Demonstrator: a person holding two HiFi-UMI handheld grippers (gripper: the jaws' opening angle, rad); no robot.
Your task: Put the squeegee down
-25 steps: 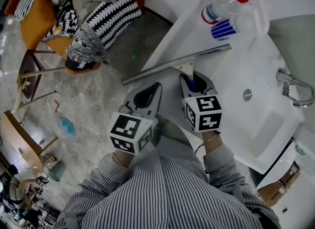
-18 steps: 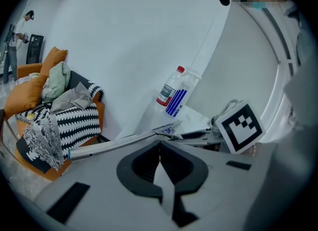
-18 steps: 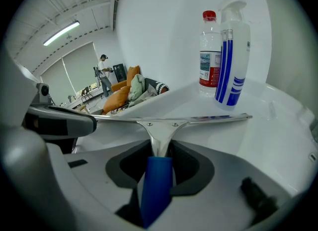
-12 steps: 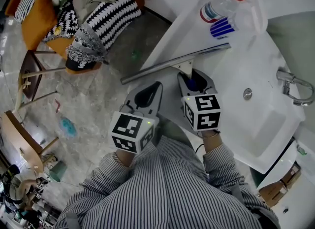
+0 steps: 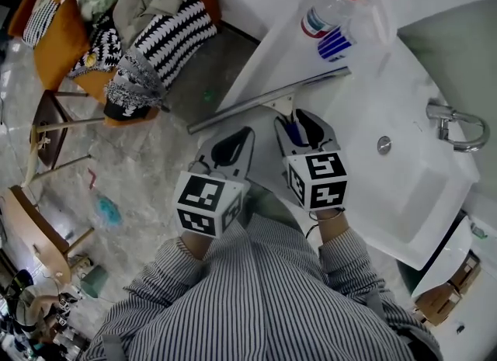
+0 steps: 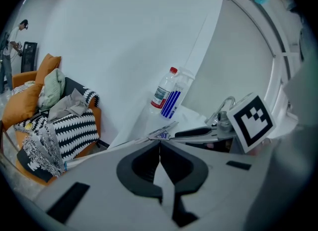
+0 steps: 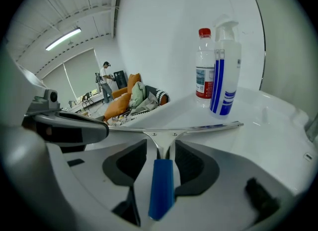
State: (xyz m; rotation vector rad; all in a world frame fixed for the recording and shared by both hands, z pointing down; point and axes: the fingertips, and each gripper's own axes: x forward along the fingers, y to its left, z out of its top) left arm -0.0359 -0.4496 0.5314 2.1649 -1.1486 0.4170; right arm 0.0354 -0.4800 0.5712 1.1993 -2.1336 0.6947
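Squeegee [image 5: 268,102] on white counter [image 5: 279,49] by sink [image 5: 404,177]; right tool [image 5: 296,123] just opened round handle; left tool [image 5: 247,134] closed

One squeegee [image 5: 268,102] lies on one white counter [image 5: 283,49]. There are two bottles: one clear bottle [image 5: 330,8] with a red cap and one spray bottle [image 5: 342,39] with blue stripes. One sink [image 5: 411,189] has one faucet [image 5: 458,126] and one drain [image 5: 384,144]. There are two grippers: the left gripper [image 5: 247,133], jaws together, and the right gripper [image 5: 297,125], whose jaws have just been opening with the squeegee's handle between them. One orange sofa [image 5: 58,37] carries perhaps three zigzag cushions [image 5: 178,26]; heaped clothes blur that count. One stool [image 5: 46,115] stands nearby. Two people show: one striped-shirted person [image 5: 256,297] and one distant person [image 7: 105,78].
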